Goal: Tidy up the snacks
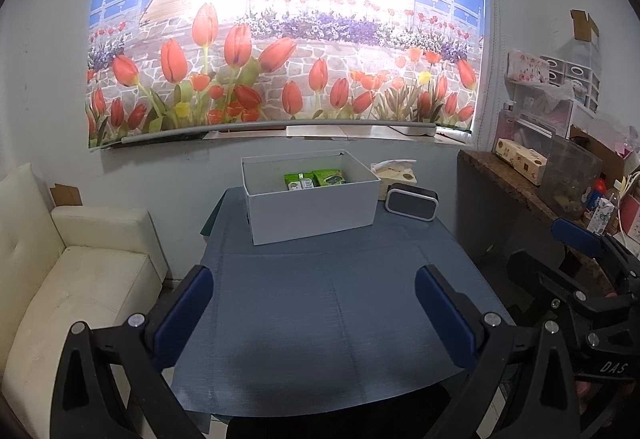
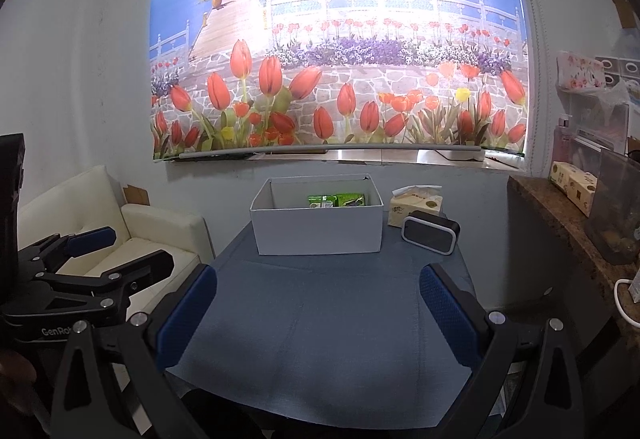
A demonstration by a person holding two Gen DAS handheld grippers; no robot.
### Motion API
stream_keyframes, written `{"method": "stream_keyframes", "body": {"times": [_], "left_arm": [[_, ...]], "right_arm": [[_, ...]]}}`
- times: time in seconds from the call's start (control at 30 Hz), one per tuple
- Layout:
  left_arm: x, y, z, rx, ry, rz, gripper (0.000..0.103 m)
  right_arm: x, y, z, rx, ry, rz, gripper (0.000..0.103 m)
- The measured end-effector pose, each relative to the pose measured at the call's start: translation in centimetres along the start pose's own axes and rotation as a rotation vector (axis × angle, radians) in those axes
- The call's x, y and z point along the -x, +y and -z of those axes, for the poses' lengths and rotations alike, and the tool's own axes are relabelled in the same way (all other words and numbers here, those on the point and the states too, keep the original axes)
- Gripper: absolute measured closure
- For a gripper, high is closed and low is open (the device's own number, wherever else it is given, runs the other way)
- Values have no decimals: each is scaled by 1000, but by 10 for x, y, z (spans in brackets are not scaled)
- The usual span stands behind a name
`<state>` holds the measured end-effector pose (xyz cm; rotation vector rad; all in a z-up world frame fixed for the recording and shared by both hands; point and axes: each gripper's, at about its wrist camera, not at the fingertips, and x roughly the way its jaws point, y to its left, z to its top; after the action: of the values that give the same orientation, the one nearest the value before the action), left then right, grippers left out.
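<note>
Plainly, an inventory from where I stand.

Left gripper [image 1: 314, 313] — jaws spread wide, nothing between the blue pads, low in the frame over the blue tablecloth [image 1: 320, 299]. Right gripper [image 2: 318, 313] — likewise released and empty, over the same cloth.

White cardboard box [image 1: 316, 213] — open-topped, centre of both frames, at the far end of the table. Inside, against its back wall, two green snack packets [image 1: 314, 179] lie side by side, touching or nearly so; I cannot tell which.

Handling, as a judgement: the packets look like light, soft film pouches, glossy and probably a little slippery, with contents that may crush. Best pinched gently by a sealed edge or across the flat body, approaching from above past the box rim. The box itself looks light enough to slide if nudged.

Beside the box, right of centre: a tissue pack [image 2: 416, 209] and, in front of it, a small black speaker [image 2: 430, 235].

View differences: the left wrist camera shows the right gripper's body at its right edge and more of the cream sofa [image 1: 72, 279]; the right wrist camera shows the left gripper at its left edge, and shows the tissue pack more fully.
</note>
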<state>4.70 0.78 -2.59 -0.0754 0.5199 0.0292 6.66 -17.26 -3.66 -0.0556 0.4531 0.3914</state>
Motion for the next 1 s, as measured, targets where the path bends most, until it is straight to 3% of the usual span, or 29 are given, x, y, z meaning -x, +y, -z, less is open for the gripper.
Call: {"method": "stream_keyframes", "body": {"times": [1.0], "left_arm": [[-5,-2,2,-11,31,0,0]], "right_arm": [[-3,5,5,-11,2,-2,0]]}}
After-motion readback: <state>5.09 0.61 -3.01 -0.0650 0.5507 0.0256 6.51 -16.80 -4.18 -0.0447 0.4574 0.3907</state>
